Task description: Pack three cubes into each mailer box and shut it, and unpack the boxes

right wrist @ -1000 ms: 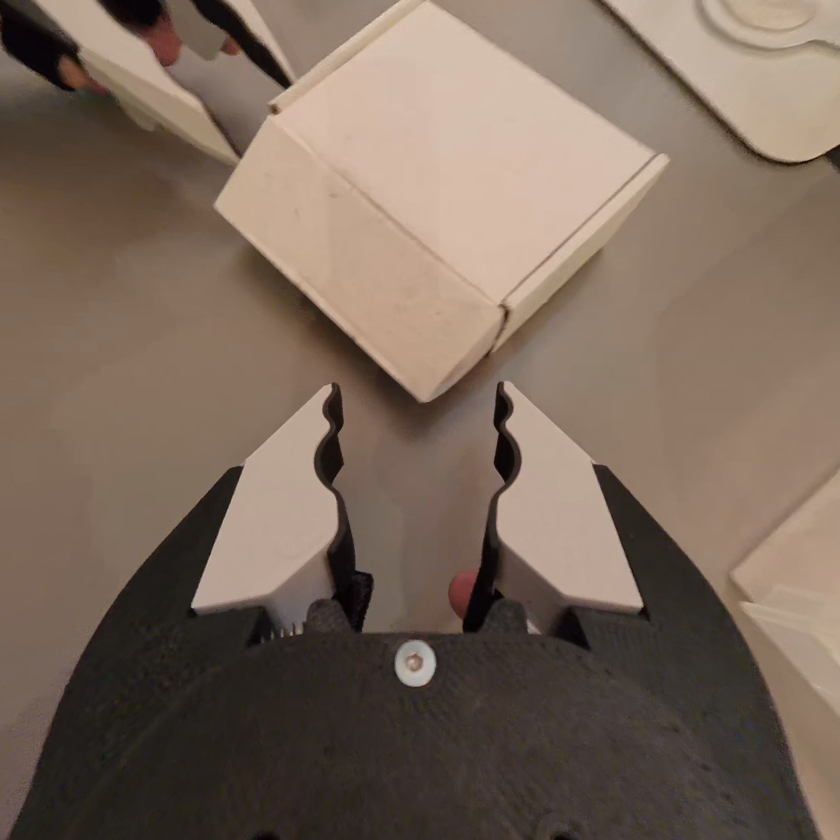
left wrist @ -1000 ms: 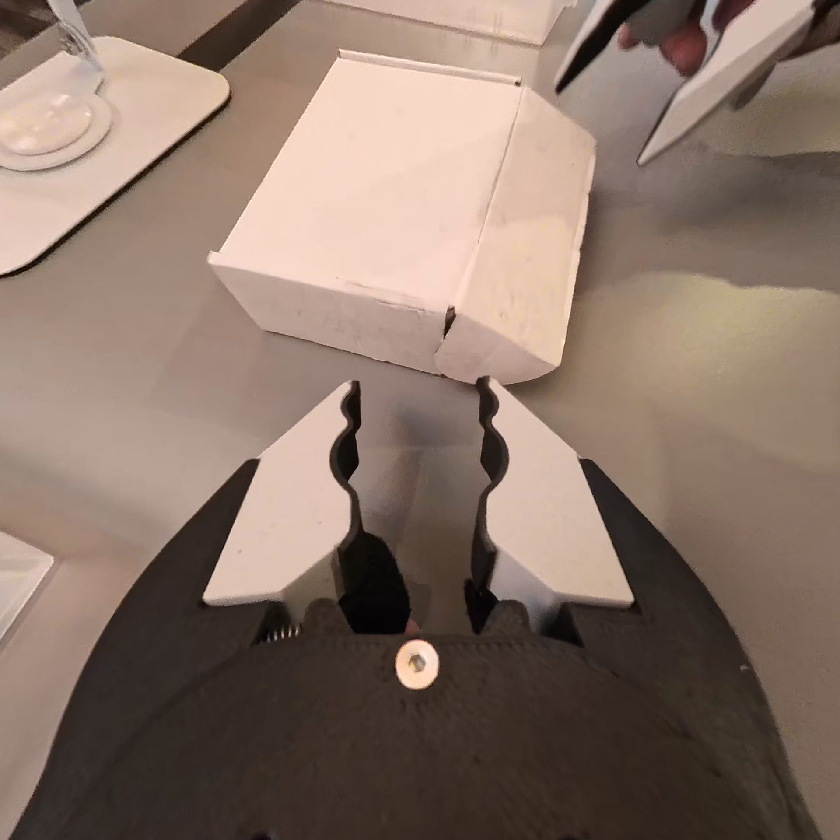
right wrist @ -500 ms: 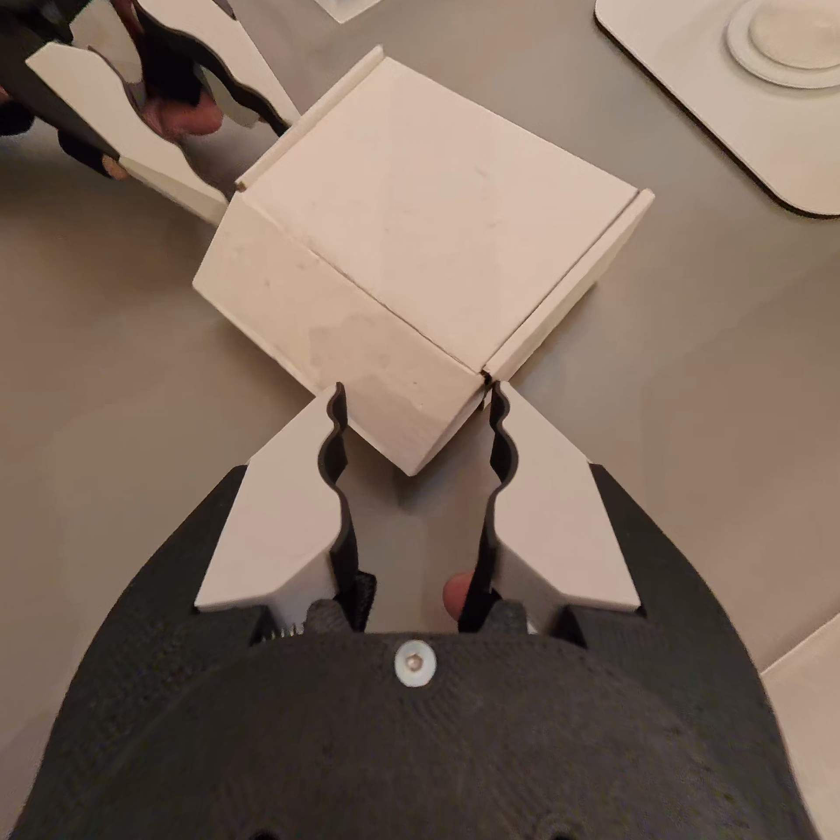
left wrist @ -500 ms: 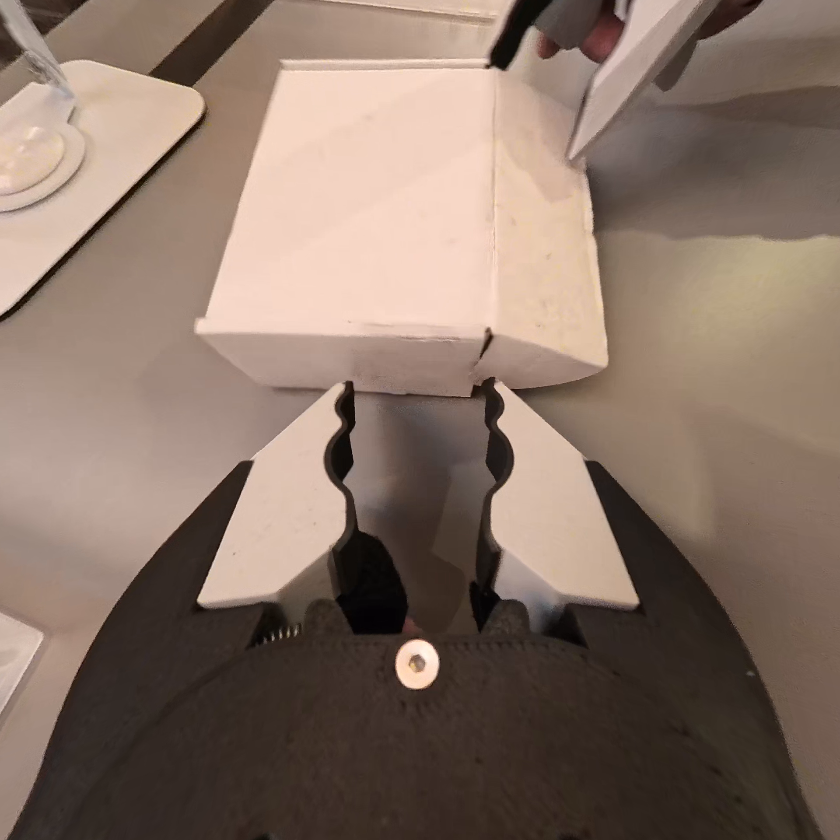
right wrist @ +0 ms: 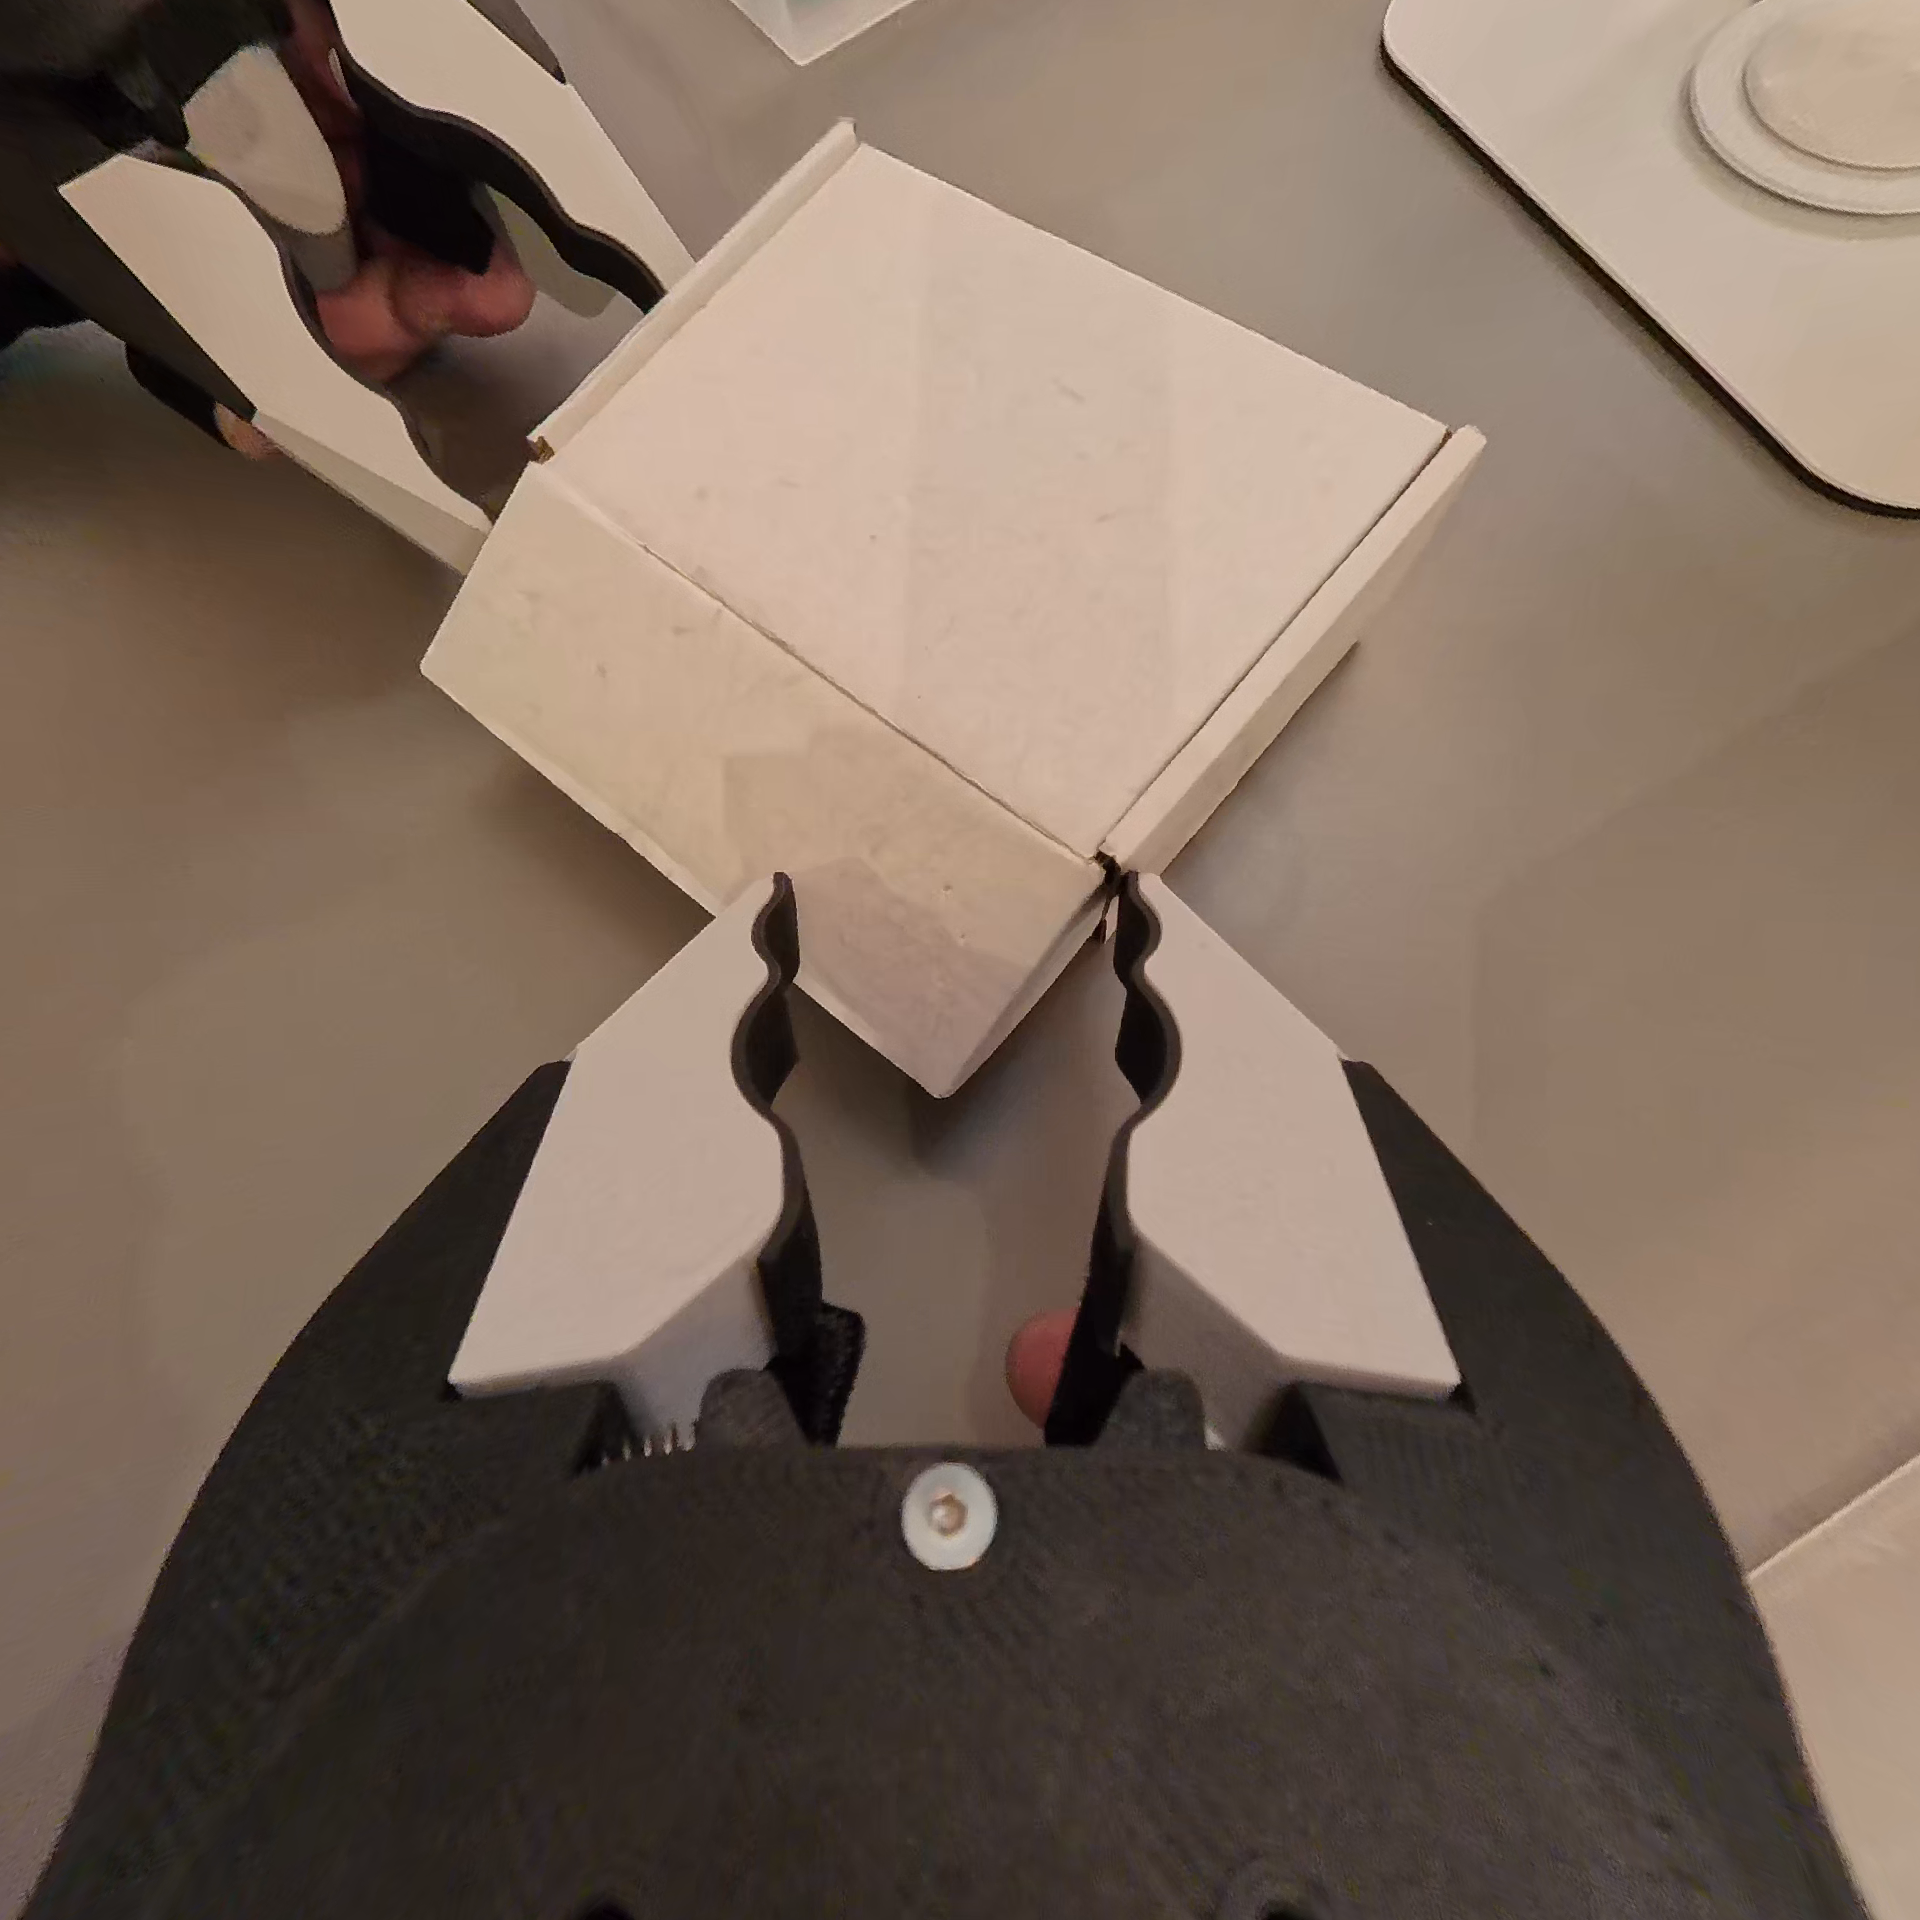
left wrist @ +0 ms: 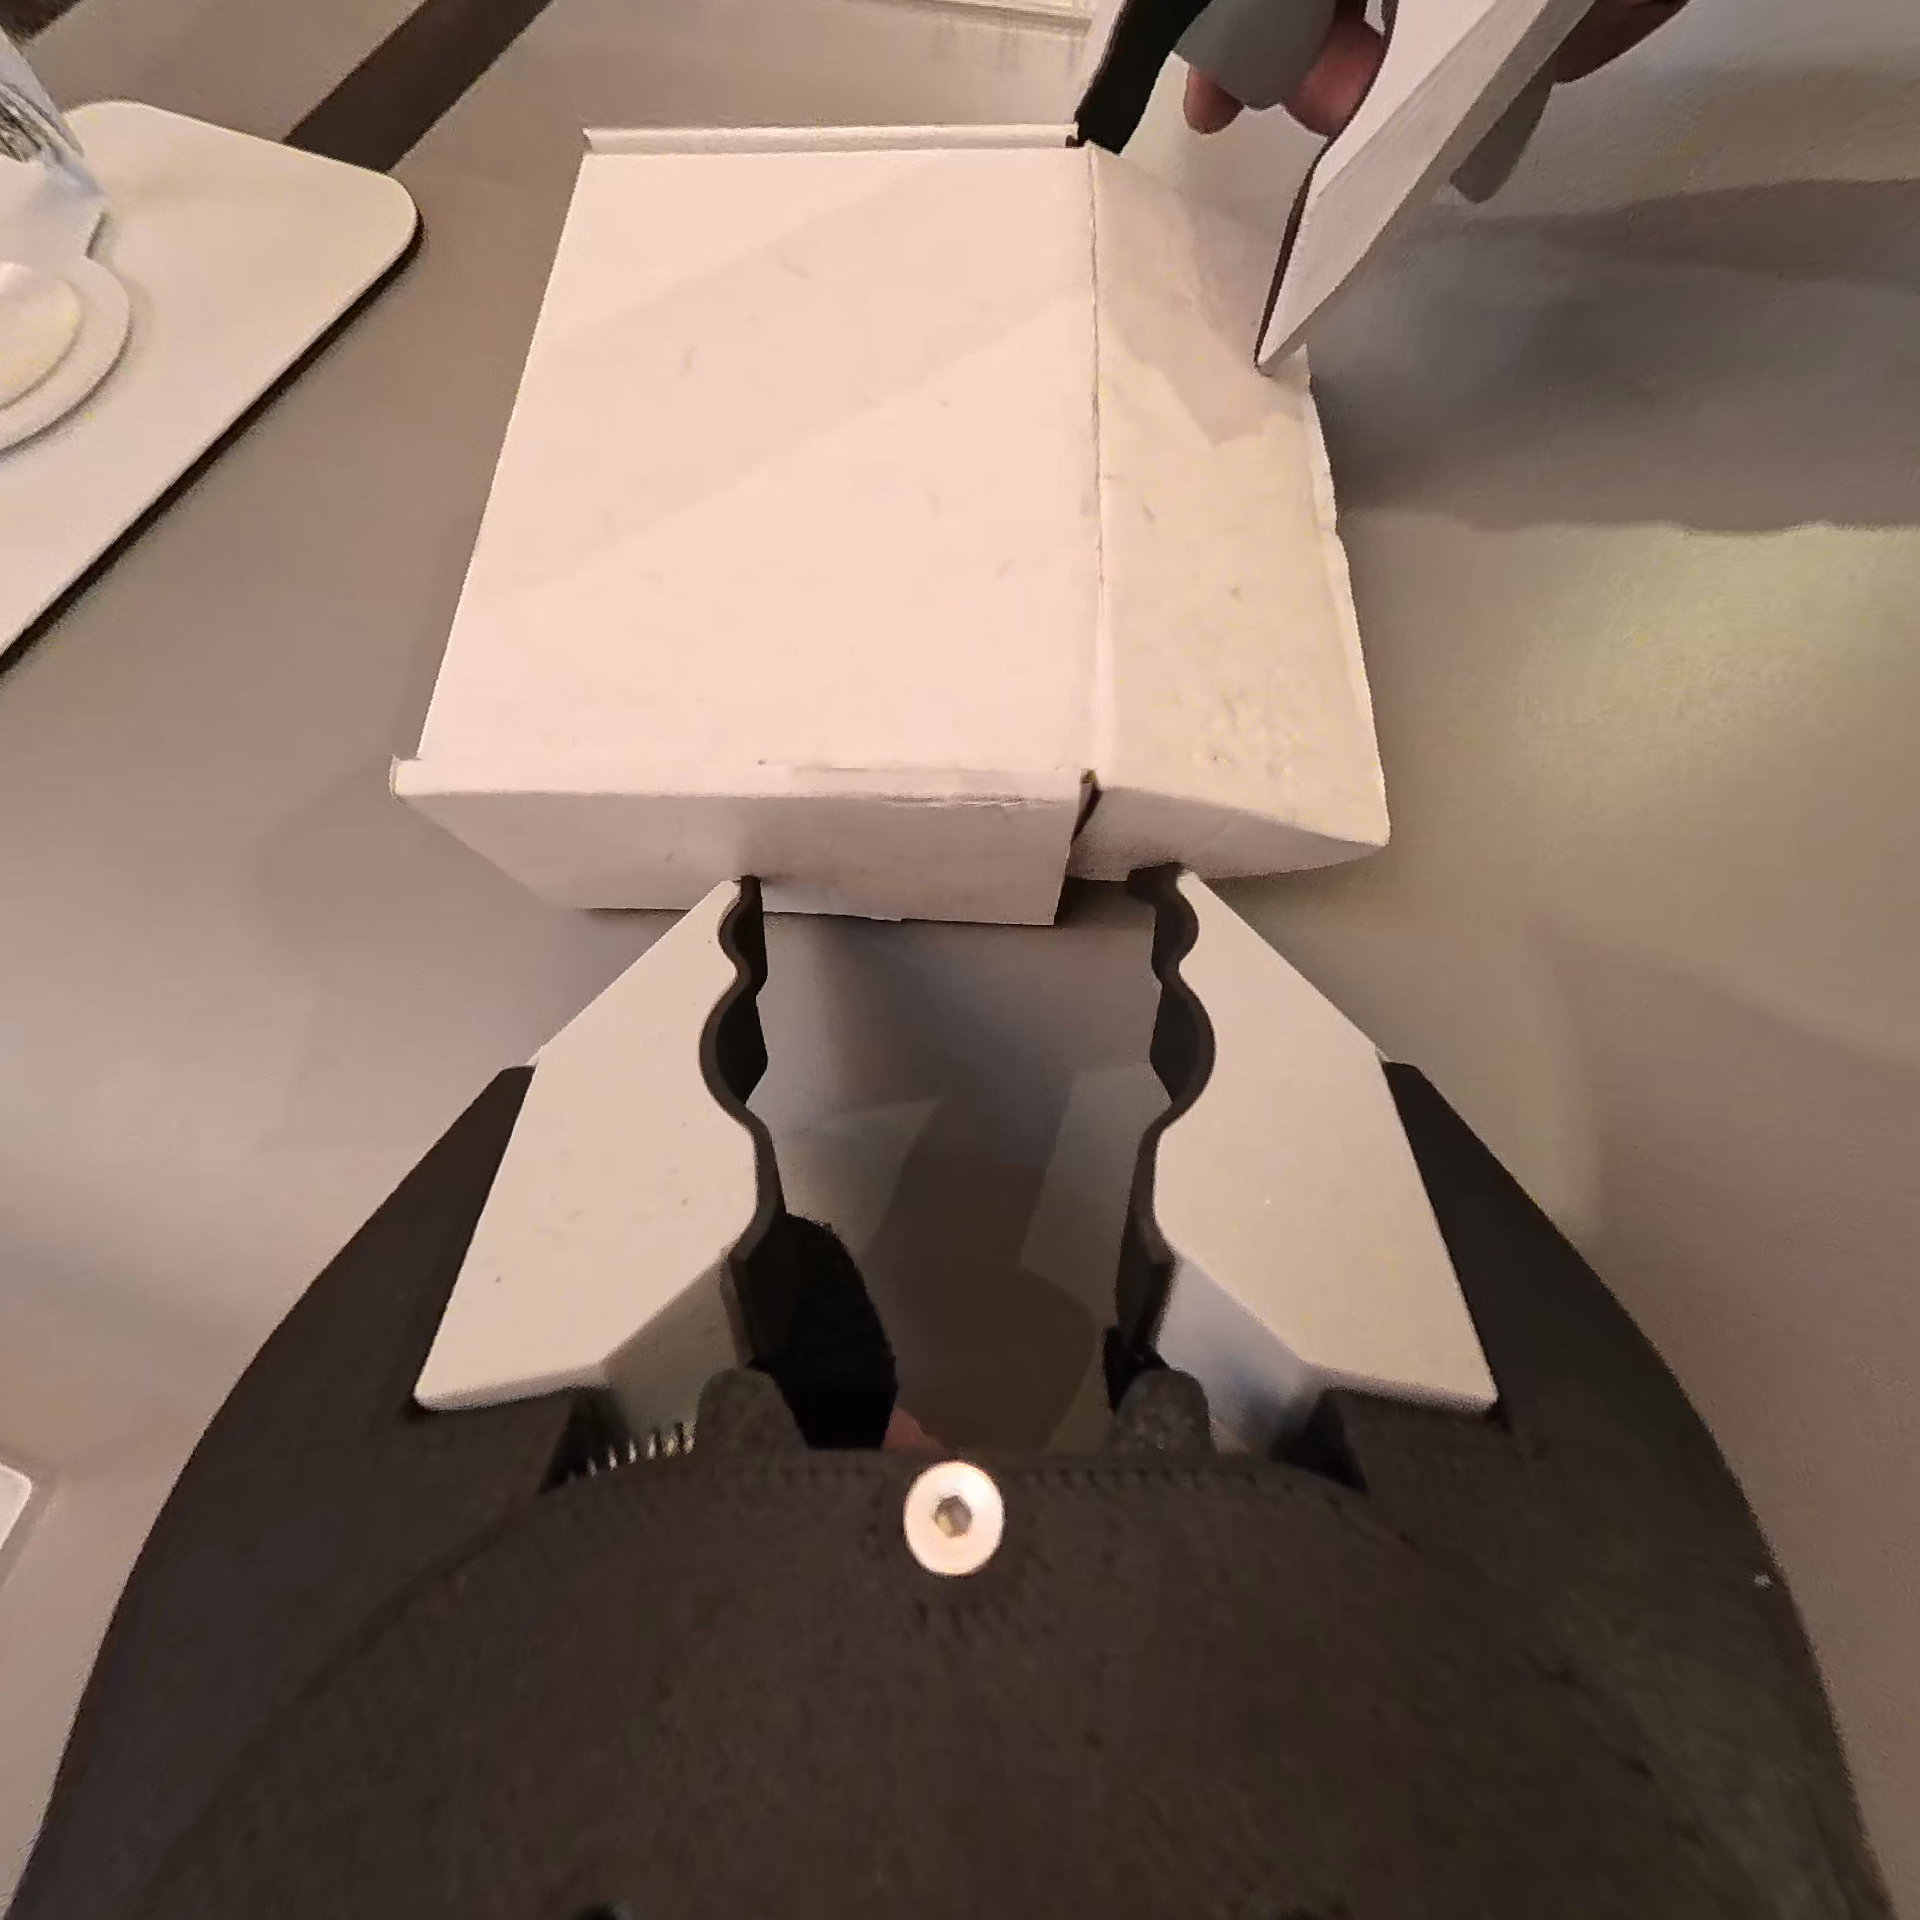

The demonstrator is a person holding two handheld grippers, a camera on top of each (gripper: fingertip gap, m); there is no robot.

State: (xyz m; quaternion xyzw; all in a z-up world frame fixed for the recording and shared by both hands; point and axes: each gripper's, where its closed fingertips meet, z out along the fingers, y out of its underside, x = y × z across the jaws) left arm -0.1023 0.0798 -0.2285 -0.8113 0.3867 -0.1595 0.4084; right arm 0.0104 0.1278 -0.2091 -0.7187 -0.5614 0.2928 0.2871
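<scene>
A white mailer box lies shut on the grey table; no cubes show. My left gripper is open, and its fingertips are against the box's near side wall. In the right wrist view the box lies corner-on. My right gripper is open with the box's near corner between its fingers, at the lid's front flap. The right gripper also shows in the left wrist view at the box's far right corner. The left gripper shows in the right wrist view at the box's far left side.
A white placemat with a round coaster and a glass lies left of the box; it also shows in the right wrist view. Another white piece lies at the lower right. A white edge shows at the lower left.
Both grippers have closed in on the box from opposite sides. The left jaws have opened wider. The box's corner now sits between the right gripper's fingers.
</scene>
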